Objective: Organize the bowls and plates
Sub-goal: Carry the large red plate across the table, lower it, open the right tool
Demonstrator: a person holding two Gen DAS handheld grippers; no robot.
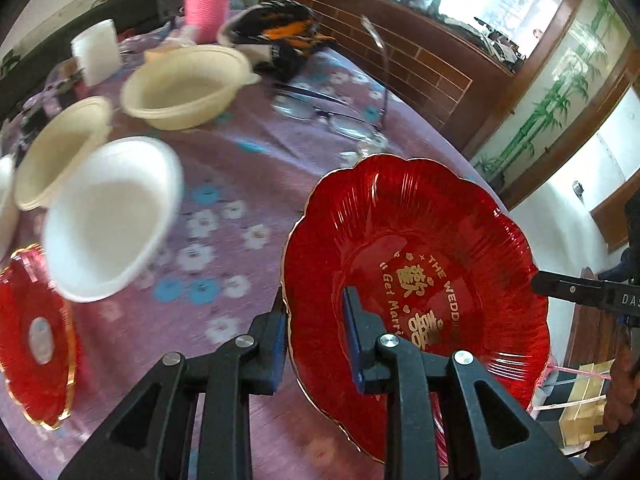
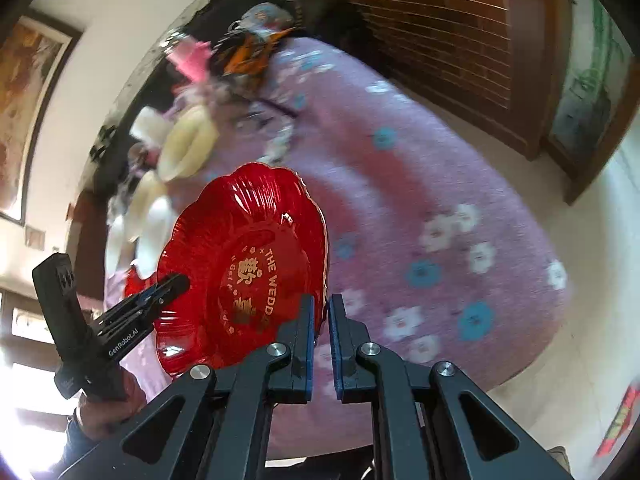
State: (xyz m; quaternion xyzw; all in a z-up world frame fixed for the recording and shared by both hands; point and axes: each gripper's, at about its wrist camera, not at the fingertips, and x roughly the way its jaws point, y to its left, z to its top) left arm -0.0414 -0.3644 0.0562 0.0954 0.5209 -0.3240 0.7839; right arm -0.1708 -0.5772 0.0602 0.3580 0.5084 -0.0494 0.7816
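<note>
A red scalloped plate with gold lettering is held tilted above the purple floral tablecloth. My left gripper straddles its near rim, one finger under and one inside, with a gap between the pads and the rim. My right gripper is shut on the same plate at its right rim. The right gripper's tip shows in the left wrist view. A second red plate lies at the left. A white bowl and two cream bowls stand beyond.
A white cup, a pink wrapped bottle, a black and orange bag and clear glass items sit at the far side. A brown slatted panel stands beyond the table. The table edge runs along the right.
</note>
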